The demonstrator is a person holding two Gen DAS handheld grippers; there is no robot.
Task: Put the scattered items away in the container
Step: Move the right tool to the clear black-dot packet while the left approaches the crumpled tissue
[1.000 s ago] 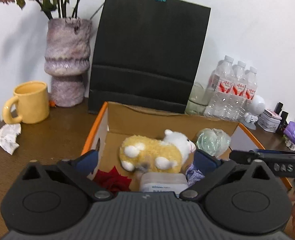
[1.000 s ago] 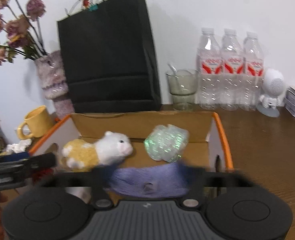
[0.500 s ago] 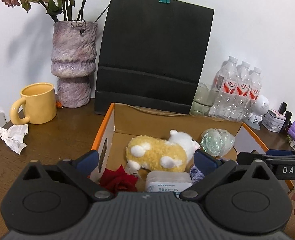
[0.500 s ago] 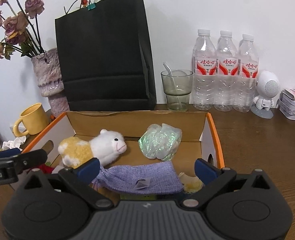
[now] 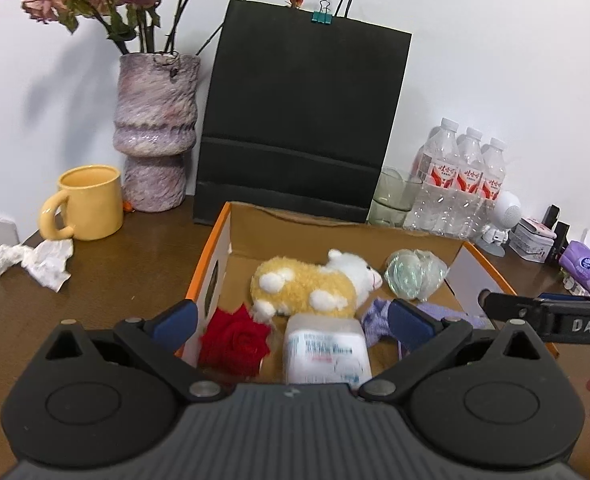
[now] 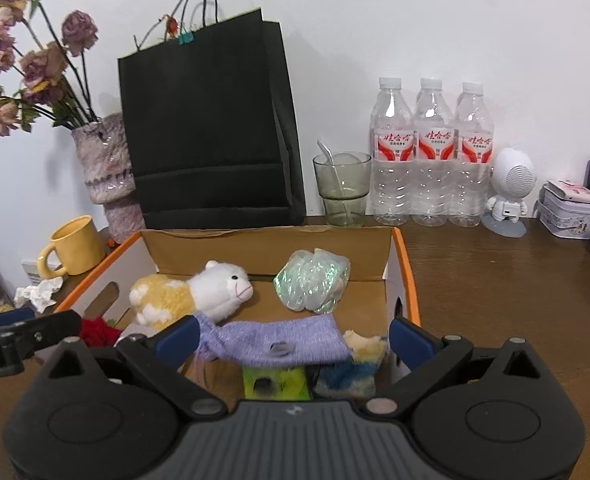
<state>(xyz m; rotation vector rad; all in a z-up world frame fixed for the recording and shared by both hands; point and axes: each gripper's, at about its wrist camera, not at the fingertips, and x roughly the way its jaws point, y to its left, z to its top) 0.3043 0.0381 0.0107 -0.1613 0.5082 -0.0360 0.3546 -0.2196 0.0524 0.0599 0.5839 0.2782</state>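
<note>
I held the left gripper (image 5: 291, 318) above the near edge of the orange-rimmed cardboard box (image 5: 211, 256), its jaws spread wide and gripping nothing. The right gripper (image 6: 293, 332) hovered over the same box (image 6: 407, 264) from the opposite side, jaws likewise apart and empty. The box sat on the dark brown wooden surface (image 5: 107, 276). Inside it I saw a yellow-and-white plush sheep (image 5: 315, 282) lying on its side toward the back, a crumpled iridescent plastic bundle (image 5: 415, 274) beside its head, a red fabric rose (image 5: 235, 340) in the near left corner, a white labelled plastic container (image 5: 325, 352) just beside the rose, and a lilac knitted pouch (image 6: 271, 338) lying flat across the near part. Under the pouch's near edge I saw a green-yellow item (image 6: 275, 384) and a blue-and-cream fuzzy item (image 6: 355, 364); I could not identify either. A crumpled white tissue (image 5: 39, 258) lay on the surface outside the box, near a yellow ceramic mug (image 5: 87, 202).
</note>
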